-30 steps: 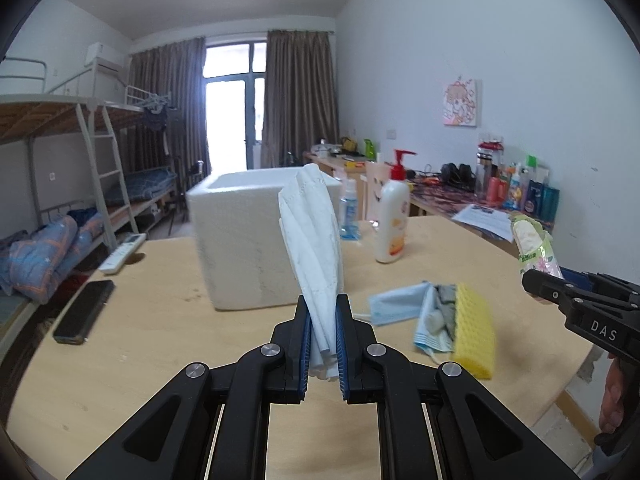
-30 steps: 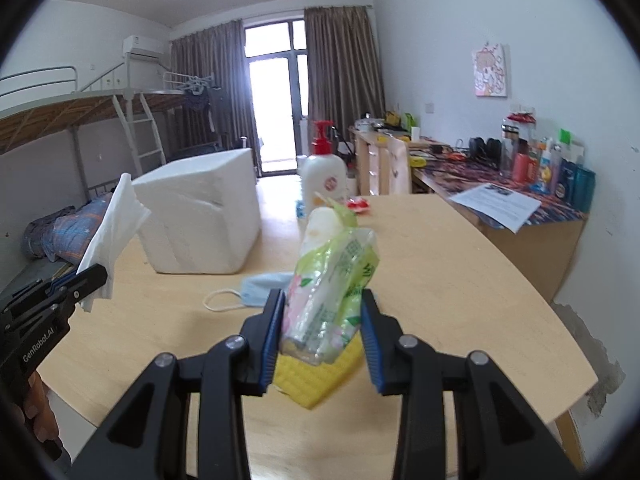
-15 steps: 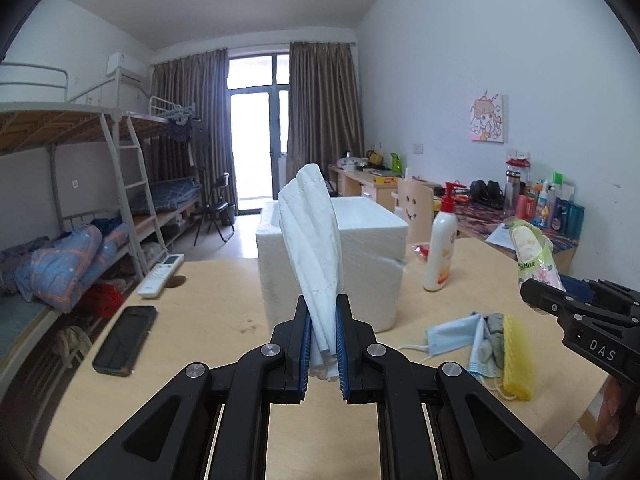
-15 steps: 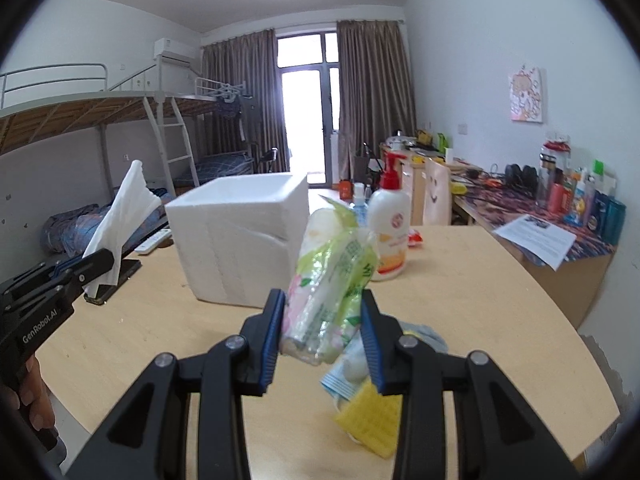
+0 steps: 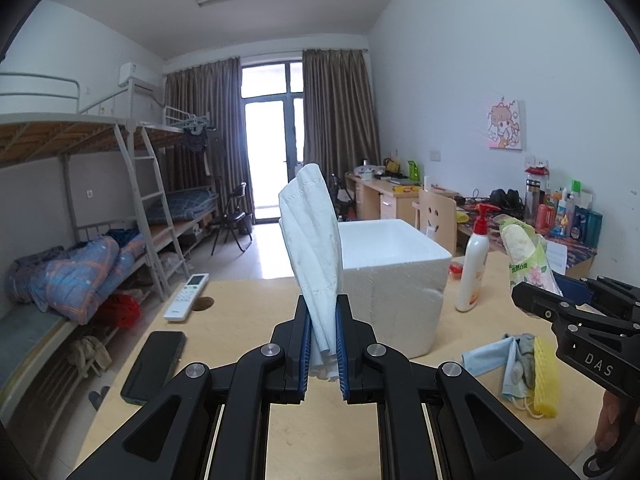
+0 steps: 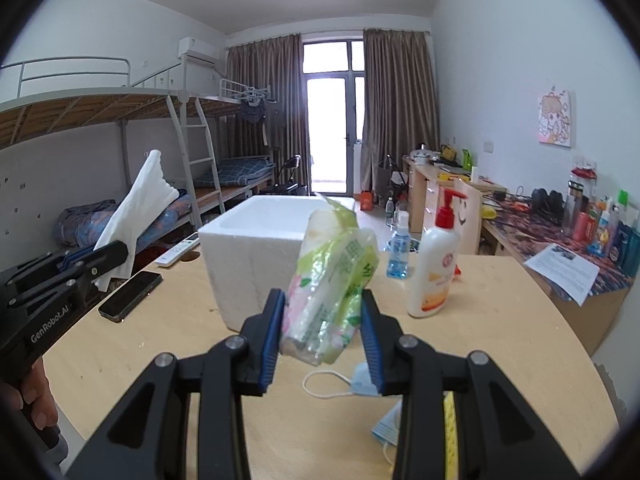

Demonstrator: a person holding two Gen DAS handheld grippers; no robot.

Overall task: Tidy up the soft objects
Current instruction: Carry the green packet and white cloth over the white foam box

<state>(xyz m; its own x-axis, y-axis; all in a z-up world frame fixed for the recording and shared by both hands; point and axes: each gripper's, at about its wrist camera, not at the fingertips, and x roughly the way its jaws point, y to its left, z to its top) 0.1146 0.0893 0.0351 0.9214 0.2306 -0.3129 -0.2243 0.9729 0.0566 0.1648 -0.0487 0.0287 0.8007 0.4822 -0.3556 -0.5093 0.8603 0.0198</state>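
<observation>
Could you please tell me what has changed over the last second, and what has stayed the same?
Both tongs have risen away from the table. The left tongs lifted the white tissue, the right tongs lifted the tissue pack, and the foam box now sits lower in both views. Nothing was grabbed or released. The face masks, yellow sponge and lotion bottle stayed put.

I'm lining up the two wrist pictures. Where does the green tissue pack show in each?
Left wrist: green tissue pack at the right edge, clamped in the right tool.
Right wrist: tissue pack dead centre, between the blue pads.
Shared landmark: white foam box on the table.
</observation>
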